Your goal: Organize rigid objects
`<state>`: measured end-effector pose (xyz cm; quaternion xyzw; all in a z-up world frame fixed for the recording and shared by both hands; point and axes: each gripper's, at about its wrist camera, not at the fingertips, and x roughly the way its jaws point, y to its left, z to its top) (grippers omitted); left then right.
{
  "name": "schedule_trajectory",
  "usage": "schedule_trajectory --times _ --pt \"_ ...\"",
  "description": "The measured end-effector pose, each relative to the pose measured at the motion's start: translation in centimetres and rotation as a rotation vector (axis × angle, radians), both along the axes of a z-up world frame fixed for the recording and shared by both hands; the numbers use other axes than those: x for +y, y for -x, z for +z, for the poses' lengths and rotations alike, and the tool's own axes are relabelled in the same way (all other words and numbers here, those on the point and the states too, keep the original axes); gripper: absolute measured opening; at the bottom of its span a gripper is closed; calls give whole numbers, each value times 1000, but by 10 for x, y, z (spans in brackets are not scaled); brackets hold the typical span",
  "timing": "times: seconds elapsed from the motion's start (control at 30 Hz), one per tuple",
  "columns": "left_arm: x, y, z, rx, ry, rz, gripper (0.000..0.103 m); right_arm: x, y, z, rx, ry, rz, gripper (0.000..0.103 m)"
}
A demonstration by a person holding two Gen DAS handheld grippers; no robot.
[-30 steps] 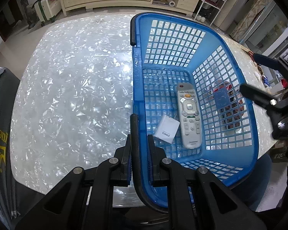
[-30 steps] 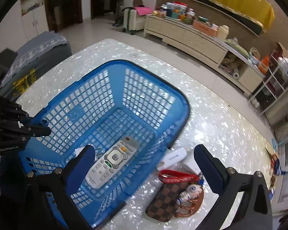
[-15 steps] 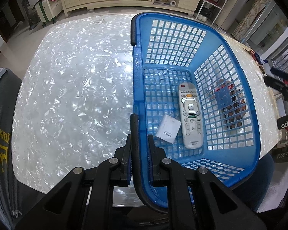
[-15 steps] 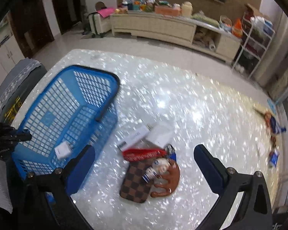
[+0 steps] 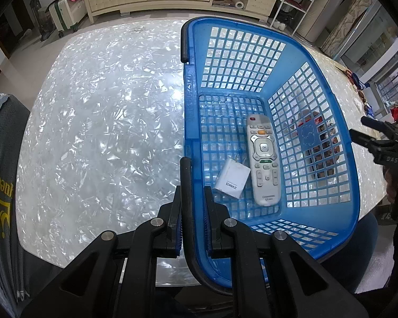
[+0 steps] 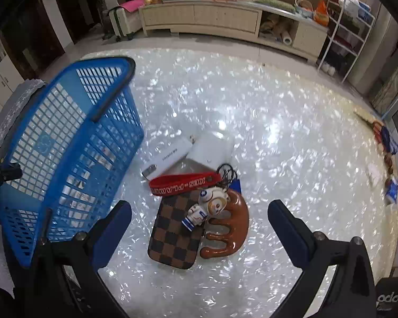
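My left gripper (image 5: 192, 212) pinches the blue basket (image 5: 329, 122) rim (remote (image 5: 262, 159) and charger (image 5: 233, 179) already inside), while my right gripper (image 6: 199, 228) hangs wide open above the checkered wallet (image 6: 172, 234), needing a descent next.

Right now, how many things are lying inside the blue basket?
2: a white remote lies lengthwise on the basket floor, and a small white charger sits beside it, nearer the left gripper. Nothing else shows inside.
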<state>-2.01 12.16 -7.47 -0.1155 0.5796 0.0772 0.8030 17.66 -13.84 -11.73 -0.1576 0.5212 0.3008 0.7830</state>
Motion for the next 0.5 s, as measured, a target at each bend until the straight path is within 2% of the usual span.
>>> schedule_trajectory --times 0.27,0.4,0.5 --pt "1 0 0 -5 7 6 14 8 -5 -29 52 17 -25 103" --pt "1 2 -1 -8 10 6 14 12 -7 -40 78 20 -30 88" --pt "1 2 -1 -7 13 5 14 13 -11 -48 103 18 -46 85"
